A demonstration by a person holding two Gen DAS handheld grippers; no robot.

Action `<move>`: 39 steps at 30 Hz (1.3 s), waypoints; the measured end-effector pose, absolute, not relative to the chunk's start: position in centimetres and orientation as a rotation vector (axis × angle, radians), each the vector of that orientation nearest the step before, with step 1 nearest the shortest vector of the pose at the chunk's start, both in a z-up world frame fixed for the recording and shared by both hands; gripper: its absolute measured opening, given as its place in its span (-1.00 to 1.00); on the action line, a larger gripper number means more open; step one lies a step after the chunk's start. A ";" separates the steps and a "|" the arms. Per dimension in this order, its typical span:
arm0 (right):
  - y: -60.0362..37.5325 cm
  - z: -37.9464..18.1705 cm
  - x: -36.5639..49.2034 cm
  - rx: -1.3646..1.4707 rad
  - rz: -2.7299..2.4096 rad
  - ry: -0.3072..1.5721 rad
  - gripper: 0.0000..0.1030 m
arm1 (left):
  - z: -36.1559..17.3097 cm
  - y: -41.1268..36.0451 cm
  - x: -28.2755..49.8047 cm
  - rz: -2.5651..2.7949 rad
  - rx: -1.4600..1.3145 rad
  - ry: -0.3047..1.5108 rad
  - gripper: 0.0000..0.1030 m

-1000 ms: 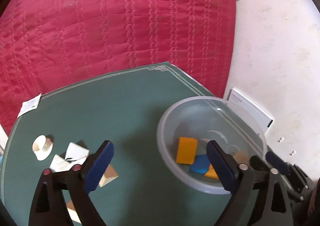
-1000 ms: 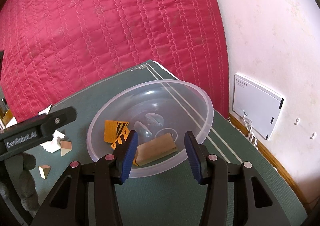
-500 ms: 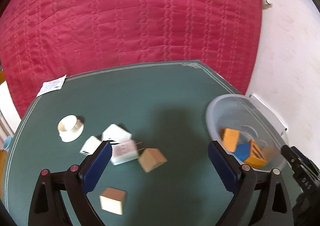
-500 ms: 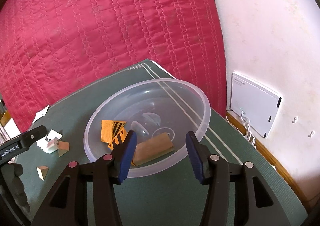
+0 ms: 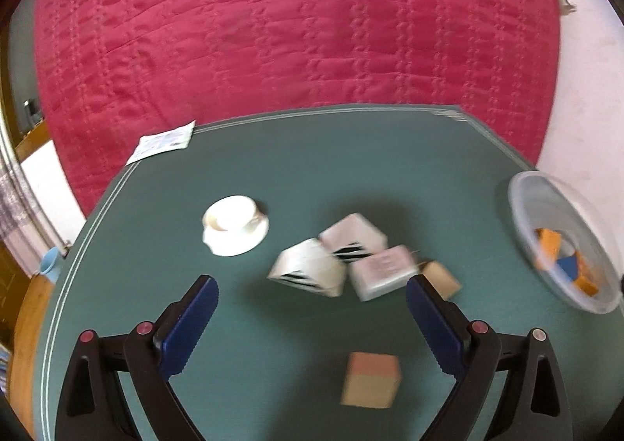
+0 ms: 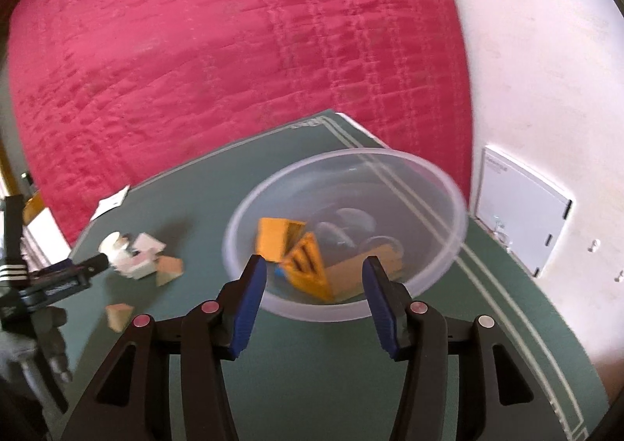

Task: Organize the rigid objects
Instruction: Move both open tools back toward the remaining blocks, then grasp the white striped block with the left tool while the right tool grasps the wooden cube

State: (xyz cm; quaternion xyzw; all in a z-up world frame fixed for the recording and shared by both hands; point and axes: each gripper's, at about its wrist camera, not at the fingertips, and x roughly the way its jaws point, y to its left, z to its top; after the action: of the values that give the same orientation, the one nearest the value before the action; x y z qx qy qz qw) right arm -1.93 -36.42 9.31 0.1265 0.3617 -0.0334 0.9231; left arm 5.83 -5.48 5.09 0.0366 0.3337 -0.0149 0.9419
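The blocks I am sorting lie in two lots on the green mat [image 5: 351, 152]. One lot sits loose before my left gripper [image 5: 312, 320]: two white blocks with black stripes, the nearer one [image 5: 308, 271] and the farther one [image 5: 353, 238] touching at a corner, a pale printed block [image 5: 384, 273] pressed against them on the right, and a tan wooden block [image 5: 442, 279] just beside that, partly behind my right-hand pad. A second wooden block [image 5: 370, 378] lies apart, nearer to me and between my two fingers in the view (blurred, so I cannot give its exact shape). My left jaws stand wide open with nothing in them, above the mat.

The other lot is in the clear plastic bowl [image 6: 429, 171], which stands near the mat's right edge. In it I see an orange block [image 6: 275, 240], an orange striped wedge [image 6: 308, 265] leaning against it, a long wooden piece [image 6: 362, 269] and a bit of blue low down that I can hardly make out. My right gripper [image 6: 314, 304] hovers at the bowl's near rim, its jaws partly open and empty, the pads apart from everything.

Farther out on the mat, left of the loose blocks, a white cup on a saucer [image 5: 234, 224] stands alone, and a paper slip [image 5: 163, 140] lies at the far edge. Behind the mat hangs a red quilted cloth [image 5: 292, 31]; to the right of it is a pale wall with a white box [image 6: 518, 214] mounted low.
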 end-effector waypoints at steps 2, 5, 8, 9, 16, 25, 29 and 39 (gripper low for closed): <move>-35.6 9.5 -1.9 0.257 -0.046 0.745 0.03 | 4.8 -4.6 6.2 -0.018 0.077 0.686 0.92; -34.3 9.7 -2.0 0.250 -0.020 0.746 0.03 | 4.3 -4.1 7.1 -0.012 0.120 0.685 0.92; -33.5 9.7 -1.9 0.259 -0.004 0.755 0.03 | 3.9 -3.6 8.2 -0.016 0.157 0.687 0.92; -33.3 9.8 -1.9 0.261 -0.002 0.757 0.03 | 3.8 -3.5 8.4 -0.017 0.158 0.690 0.92; -31.3 9.7 -1.8 0.246 0.014 0.775 0.03 | 4.2 -2.6 10.8 -0.005 0.030 0.723 0.92; -29.2 8.8 -1.4 0.229 0.046 0.807 0.03 | 2.9 -4.2 13.1 0.104 0.016 0.777 0.92; -28.7 8.0 -1.3 0.224 0.053 0.825 0.03 | 2.6 -3.4 12.7 0.112 0.020 0.792 0.92; -27.6 6.7 -0.3 0.217 0.096 0.875 0.03 | 2.1 -0.6 10.1 0.101 -0.026 0.795 0.92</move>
State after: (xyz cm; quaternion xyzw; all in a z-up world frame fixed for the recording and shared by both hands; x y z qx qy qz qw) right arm -0.33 -27.56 6.66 0.1048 0.4225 0.0465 0.8991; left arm 10.06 -0.58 2.08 -0.0127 0.3868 0.0493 0.9208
